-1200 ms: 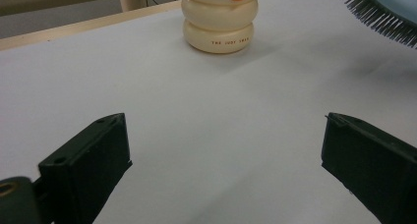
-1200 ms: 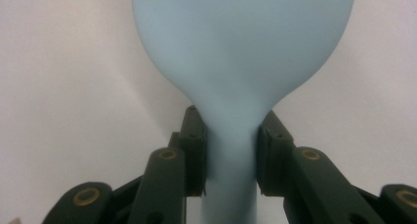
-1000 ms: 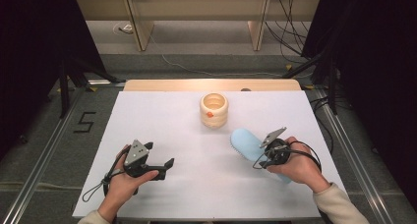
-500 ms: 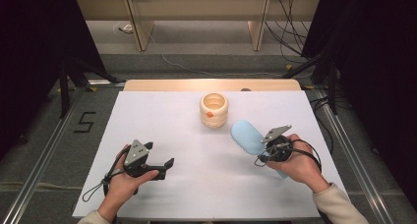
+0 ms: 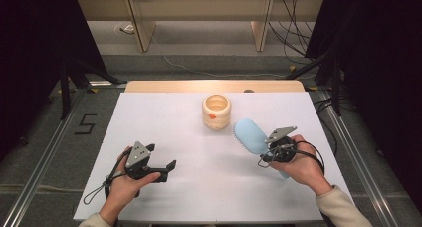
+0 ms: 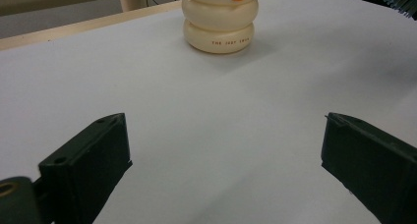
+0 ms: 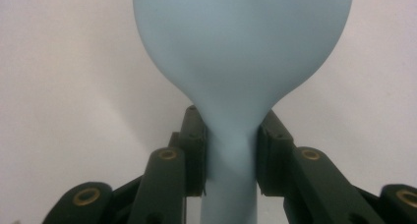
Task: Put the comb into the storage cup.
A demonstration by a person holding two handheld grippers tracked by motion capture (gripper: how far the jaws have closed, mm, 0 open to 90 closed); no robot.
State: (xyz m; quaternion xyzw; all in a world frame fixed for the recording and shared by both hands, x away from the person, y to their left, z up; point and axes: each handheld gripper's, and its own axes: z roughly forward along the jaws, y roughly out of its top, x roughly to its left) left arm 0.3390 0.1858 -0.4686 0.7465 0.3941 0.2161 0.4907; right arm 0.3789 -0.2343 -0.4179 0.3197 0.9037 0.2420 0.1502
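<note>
brush (image 5: 250, 136): light, soft silicone, slightly slippery; gripping best at the neck
right tongs (image 7: 231, 153): clamping the brush neck, centre frame
left tongs (image 6: 226, 160): gaping wide, holding nothing
cup (image 5: 216, 111): sitting upper centre

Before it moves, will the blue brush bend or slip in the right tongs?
The brush looks moulded in one smooth piece, so probably stiff and light. The right tongs clamp its narrow neck from both sides; the smooth surface might let it twist slightly.

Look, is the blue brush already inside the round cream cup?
No, the blue brush is clamped by its neck in the right gripper, beside the cream cup, not in it.
</note>
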